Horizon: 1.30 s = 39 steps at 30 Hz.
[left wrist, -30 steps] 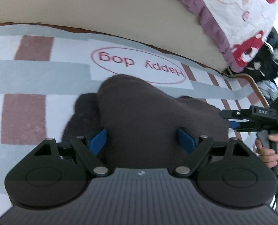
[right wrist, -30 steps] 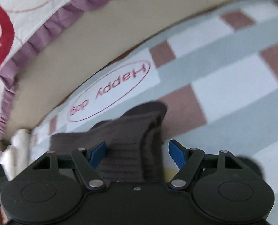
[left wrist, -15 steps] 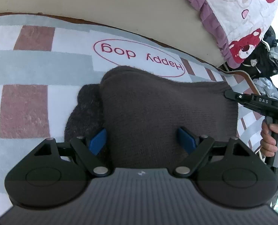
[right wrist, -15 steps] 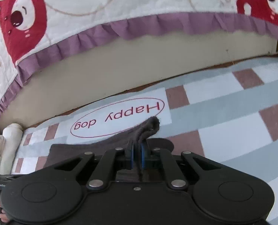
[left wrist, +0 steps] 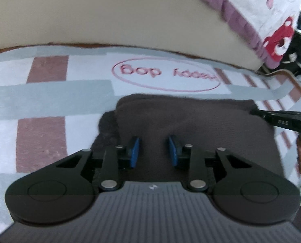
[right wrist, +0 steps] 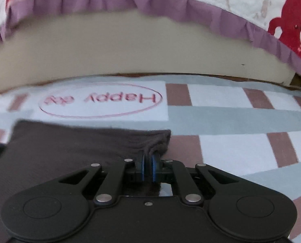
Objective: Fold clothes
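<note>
A dark brown knit garment (left wrist: 191, 125) lay on the checked "Happy dog" rug (right wrist: 221, 119) beside the bed. The right claw (right wrist: 147, 167) pinched its corner; the left claw (left wrist: 153, 151) was closing over its fabric, pads still apart.

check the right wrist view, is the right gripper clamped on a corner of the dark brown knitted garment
Yes, the right gripper has its blue pads pressed together on the bunched corner of the dark brown knitted garment.
</note>
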Each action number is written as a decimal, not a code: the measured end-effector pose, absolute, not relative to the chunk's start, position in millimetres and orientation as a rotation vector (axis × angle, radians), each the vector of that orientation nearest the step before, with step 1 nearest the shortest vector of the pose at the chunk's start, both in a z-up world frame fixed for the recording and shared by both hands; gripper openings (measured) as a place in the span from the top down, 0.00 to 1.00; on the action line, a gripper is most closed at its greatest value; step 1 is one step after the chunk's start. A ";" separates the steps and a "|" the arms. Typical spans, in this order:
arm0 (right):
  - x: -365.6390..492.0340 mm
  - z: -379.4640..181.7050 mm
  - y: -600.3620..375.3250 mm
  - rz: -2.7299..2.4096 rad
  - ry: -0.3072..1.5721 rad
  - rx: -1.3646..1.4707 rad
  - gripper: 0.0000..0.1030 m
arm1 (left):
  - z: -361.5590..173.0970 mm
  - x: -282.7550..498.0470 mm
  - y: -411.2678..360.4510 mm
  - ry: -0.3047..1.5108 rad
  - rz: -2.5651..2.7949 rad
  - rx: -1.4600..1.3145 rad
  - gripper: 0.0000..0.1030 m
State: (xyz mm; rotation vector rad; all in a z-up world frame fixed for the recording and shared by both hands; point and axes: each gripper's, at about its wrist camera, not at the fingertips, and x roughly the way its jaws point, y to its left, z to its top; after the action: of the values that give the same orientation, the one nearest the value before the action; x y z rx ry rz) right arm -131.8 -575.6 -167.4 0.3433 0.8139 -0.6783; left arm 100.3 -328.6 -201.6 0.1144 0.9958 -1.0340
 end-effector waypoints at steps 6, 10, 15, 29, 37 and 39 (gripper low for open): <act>-132.2 -131.0 -552.1 -0.886 0.781 0.283 0.58 | -180.6 119.3 -296.1 0.994 -1.084 -0.041 0.73; -134.3 -110.2 -521.4 -0.700 0.732 0.305 0.51 | -163.6 120.0 -280.4 1.015 -1.198 -0.118 0.70; -110.6 -148.8 -498.3 -0.593 0.902 0.168 0.47 | -177.8 98.2 -294.6 1.062 -1.251 -0.025 0.68; -178.9 -145.0 -411.3 -0.593 1.040 0.163 0.40 | -186.4 90.4 -294.9 1.112 -1.171 0.032 0.59; -261.0 -156.6 -421.9 -0.601 1.011 0.533 0.28 | -183.9 93.0 -285.8 1.152 -1.119 0.040 0.31; -261.9 -146.3 -422.0 -0.572 1.040 0.496 0.28 | -180.6 96.8 -278.2 1.196 -1.101 0.025 0.32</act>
State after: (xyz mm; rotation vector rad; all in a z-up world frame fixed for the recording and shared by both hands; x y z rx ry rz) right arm -261.9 -422.0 -146.3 0.4965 1.0397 -0.5715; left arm 96.8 -278.2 -180.6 0.0249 1.1964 -1.1014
